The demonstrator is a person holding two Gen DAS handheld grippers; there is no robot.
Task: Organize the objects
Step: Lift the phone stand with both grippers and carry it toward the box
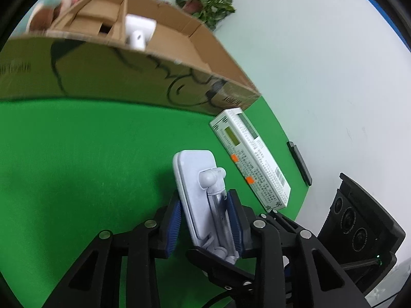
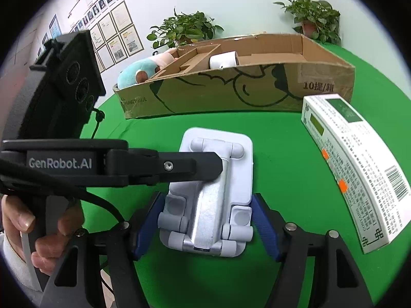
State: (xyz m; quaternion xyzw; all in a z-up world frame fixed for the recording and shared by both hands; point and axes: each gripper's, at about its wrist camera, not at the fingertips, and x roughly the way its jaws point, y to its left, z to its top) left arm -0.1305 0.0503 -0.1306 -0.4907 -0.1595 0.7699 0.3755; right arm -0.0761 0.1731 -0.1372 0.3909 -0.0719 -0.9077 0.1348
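Note:
A pale grey folding phone stand [image 1: 195, 187] [image 2: 231, 159] hangs just above the green table [image 1: 77, 166], gripped from two sides. My left gripper [image 1: 204, 197] is shut on it edgewise, one blue pad on the flat plate and the other on the silver arm. In the right wrist view its black finger [image 2: 190, 166] reaches in from the left onto that arm. My right gripper [image 2: 208, 197] clamps the stand's near end across its width, with both blue pads against the sides. Behind stands an open cardboard box [image 1: 102, 71] [image 2: 231, 89] with dividers.
A long white printed carton [image 1: 251, 159] [image 2: 354, 169] lies right of the stand. In the box are a white roll [image 2: 223, 60] and a teal plush toy [image 2: 138, 73]. A thin black bar [image 1: 299, 163] lies at the table's right edge. Potted plants [image 2: 185, 28] stand behind.

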